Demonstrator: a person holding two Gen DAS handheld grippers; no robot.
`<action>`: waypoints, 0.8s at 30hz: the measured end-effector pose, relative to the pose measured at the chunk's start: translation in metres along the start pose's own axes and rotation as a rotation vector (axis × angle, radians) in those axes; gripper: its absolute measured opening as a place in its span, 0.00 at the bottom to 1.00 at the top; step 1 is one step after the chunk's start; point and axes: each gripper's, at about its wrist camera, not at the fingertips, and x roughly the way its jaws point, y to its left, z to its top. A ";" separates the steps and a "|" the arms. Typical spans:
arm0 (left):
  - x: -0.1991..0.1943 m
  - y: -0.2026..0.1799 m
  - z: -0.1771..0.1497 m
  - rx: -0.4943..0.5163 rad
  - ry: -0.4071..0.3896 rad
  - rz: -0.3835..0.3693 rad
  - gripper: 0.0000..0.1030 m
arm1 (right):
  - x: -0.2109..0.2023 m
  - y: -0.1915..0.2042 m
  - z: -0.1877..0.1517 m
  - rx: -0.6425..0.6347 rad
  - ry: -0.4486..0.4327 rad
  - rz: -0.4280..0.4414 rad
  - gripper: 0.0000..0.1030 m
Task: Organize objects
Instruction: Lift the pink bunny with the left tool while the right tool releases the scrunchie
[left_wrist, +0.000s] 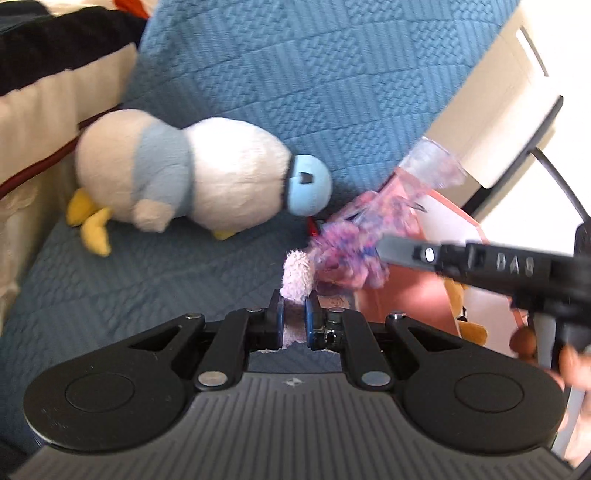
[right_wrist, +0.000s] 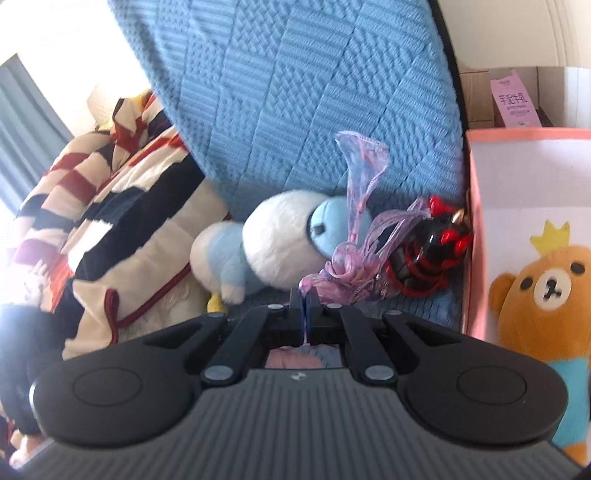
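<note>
My left gripper (left_wrist: 294, 300) is shut on a fluffy pale pink piece (left_wrist: 295, 277) joined to a pink and purple ribbon bundle (left_wrist: 351, 254). My right gripper (right_wrist: 305, 301) is shut on the same ribbon bundle (right_wrist: 351, 269), whose sheer tails stand up; its black body (left_wrist: 480, 262) crosses the left wrist view at right. A white and light blue penguin plush (left_wrist: 192, 177) lies on the blue quilted sofa (left_wrist: 288, 74), just beyond both grippers, and also shows in the right wrist view (right_wrist: 273, 240).
A pink-edged storage box (right_wrist: 524, 192) with a bear picture stands at right. A red and black toy (right_wrist: 428, 251) lies between the box and the penguin. A striped garment (right_wrist: 110, 206) lies on the left of the sofa.
</note>
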 end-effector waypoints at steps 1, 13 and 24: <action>-0.005 0.002 -0.001 -0.006 -0.003 0.010 0.13 | 0.000 0.003 -0.004 -0.013 0.007 -0.007 0.04; 0.018 0.020 0.004 -0.051 0.026 0.096 0.13 | 0.017 0.028 -0.056 -0.116 0.133 -0.093 0.05; 0.028 0.026 0.012 -0.125 0.007 0.075 0.14 | 0.032 0.018 -0.083 -0.117 0.251 -0.145 0.07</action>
